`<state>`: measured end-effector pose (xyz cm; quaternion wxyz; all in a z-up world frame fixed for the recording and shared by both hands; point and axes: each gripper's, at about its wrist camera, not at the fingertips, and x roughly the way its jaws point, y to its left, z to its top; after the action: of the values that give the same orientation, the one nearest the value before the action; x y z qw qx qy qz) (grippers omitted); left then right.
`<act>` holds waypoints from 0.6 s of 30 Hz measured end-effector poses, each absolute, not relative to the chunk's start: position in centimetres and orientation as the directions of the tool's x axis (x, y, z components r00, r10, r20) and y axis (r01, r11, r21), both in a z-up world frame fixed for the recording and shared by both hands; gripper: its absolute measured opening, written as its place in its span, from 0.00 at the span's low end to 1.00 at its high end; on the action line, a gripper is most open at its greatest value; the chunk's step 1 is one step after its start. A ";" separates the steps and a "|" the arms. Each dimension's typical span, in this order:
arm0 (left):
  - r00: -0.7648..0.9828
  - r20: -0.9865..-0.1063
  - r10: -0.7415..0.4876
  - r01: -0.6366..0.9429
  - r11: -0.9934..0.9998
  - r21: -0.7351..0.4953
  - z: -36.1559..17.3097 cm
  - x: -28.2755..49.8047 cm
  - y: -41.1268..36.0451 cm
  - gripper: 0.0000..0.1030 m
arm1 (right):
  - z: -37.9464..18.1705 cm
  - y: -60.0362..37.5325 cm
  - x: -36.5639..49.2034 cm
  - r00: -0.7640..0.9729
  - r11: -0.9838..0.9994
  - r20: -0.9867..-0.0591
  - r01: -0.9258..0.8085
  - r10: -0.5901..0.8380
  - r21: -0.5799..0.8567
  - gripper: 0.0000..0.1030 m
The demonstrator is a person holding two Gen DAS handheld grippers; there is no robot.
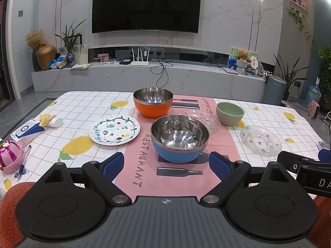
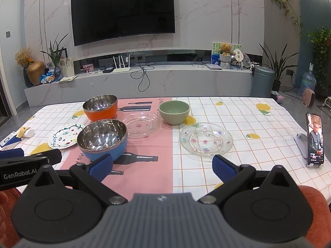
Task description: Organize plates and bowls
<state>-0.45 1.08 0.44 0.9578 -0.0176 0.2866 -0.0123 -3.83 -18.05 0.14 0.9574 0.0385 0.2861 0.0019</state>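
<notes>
Left claw [image 1: 166, 164] hides blue bowl [image 1: 179, 138] base.

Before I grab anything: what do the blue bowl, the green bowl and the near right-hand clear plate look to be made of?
Blue bowl: mirror-bright steel liner, matte blue shell, probably plastic. Green bowl: opaque, textured outside, likely ceramic, possibly melamine. Clear plate: see-through with scalloped rim and flower prints, glass or clear plastic.

On the table [image 2: 238, 111], a steel-lined bowl [image 2: 102, 139] sits nearest, a second steel-lined bowl [image 2: 100, 107] behind it; a painted plate [image 2: 65, 138] lies to their left; two glass plates [image 2: 141, 124] [image 2: 205, 141] and a ceramic bowl [image 2: 174, 111] lie to their right.
</notes>
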 end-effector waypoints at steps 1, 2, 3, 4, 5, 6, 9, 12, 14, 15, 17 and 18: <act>0.836 -0.548 -0.033 0.012 0.999 -0.041 0.4 -0.4 1.1 1.00 | 0.1 -18.0 -3.9 0.837 0.997 -0.547 0.018 0.026 0.075 0.97; 0.836 -0.548 -0.032 0.010 0.999 -0.042 0.4 -0.4 1.1 1.00 | 0.2 -18.2 -4.0 0.837 0.997 -0.546 0.018 0.028 0.078 0.97; 0.835 -0.549 -0.033 0.010 0.999 -0.045 0.4 -0.4 1.1 1.00 | 0.2 -18.2 -4.0 0.837 0.997 -0.547 0.018 0.027 0.077 0.97; 0.836 -0.548 -0.033 0.010 0.999 -0.045 0.4 -0.5 1.1 1.00 | 0.2 -18.1 -4.0 0.836 0.997 -0.547 0.017 0.028 0.078 0.97; 0.836 -0.547 -0.031 0.008 0.999 -0.044 0.4 -0.5 1.2 1.00 | 0.2 -18.2 -4.0 0.836 0.997 -0.547 0.017 0.029 0.078 0.97; 0.836 -0.547 -0.030 0.007 0.999 -0.043 0.4 -0.5 1.2 1.00 | 0.2 -18.2 -4.0 0.836 0.997 -0.548 0.017 0.029 0.079 0.97; 0.836 -0.548 -0.033 0.009 0.999 -0.046 0.4 -0.6 1.2 1.00 | 0.2 -18.2 -4.0 0.837 0.997 -0.547 0.017 0.030 0.079 0.97; 0.836 -0.547 -0.033 0.010 0.999 -0.045 0.4 -0.6 1.3 1.00 | 0.1 -18.2 -3.9 0.836 0.997 -0.548 0.017 0.030 0.080 0.97; 0.836 -0.548 -0.032 0.009 0.999 -0.045 0.4 -0.6 1.3 1.00 | 0.2 -18.2 -4.0 0.836 0.997 -0.548 0.017 0.030 0.080 0.97; 0.836 -0.547 -0.032 0.009 0.999 -0.045 0.4 -0.6 1.2 1.00 | 0.1 -18.2 -3.9 0.836 0.997 -0.548 0.017 0.030 0.079 0.97; 0.836 -0.547 -0.031 0.008 0.999 -0.044 0.4 -0.6 1.2 1.00 | 0.1 -18.2 -4.0 0.836 0.997 -0.548 0.017 0.030 0.079 0.97; 0.837 -0.547 -0.030 0.008 0.999 -0.043 0.4 -0.6 1.2 1.00 | 0.1 -18.2 -3.9 0.836 0.997 -0.548 0.016 0.030 0.080 0.97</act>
<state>-0.59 1.23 0.37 0.9581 -0.0196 0.2857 -0.0099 -3.89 -18.23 0.05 0.9572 0.0406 0.2866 0.0037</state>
